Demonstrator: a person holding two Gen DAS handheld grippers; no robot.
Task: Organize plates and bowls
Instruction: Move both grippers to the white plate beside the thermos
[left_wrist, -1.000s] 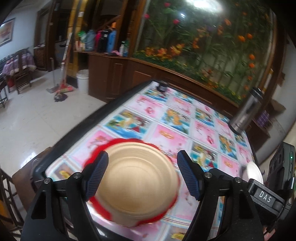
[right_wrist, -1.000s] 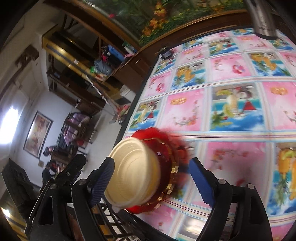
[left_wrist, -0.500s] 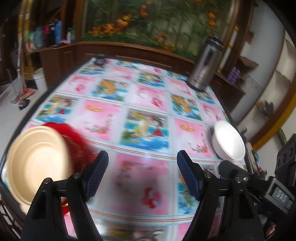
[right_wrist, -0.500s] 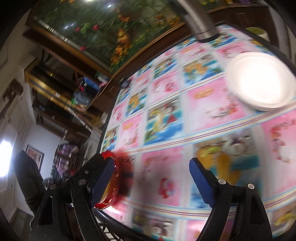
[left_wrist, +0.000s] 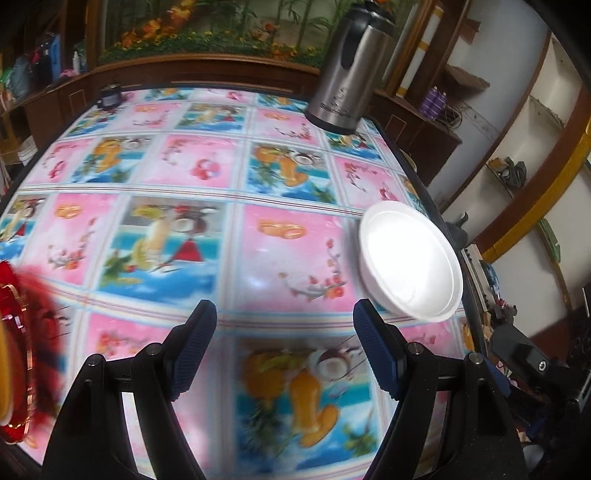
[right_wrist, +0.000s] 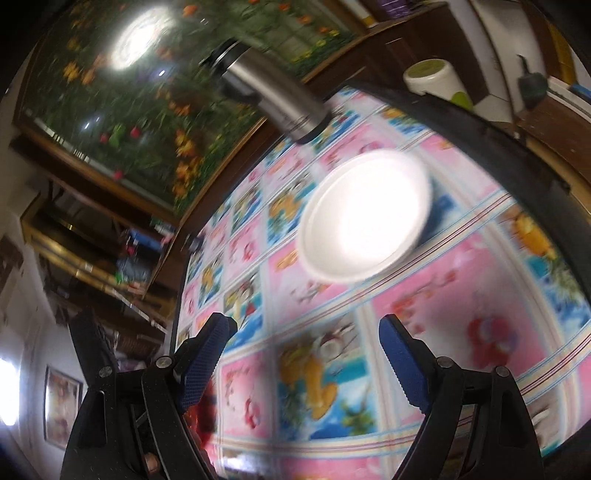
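Both tongs, left (left_wrist: 282, 347) and right (right_wrist: 304, 360), wide open and empty, have swung from the red plate (left_wrist: 14, 354) toward the white bowl (left_wrist: 410, 258), likely next.

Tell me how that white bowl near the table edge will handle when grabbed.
The white bowl looks like thin foam, so probably light and easily crushed. It sits by the tablecloth edge, so a nudge might slide it off. Grip its rim gently.
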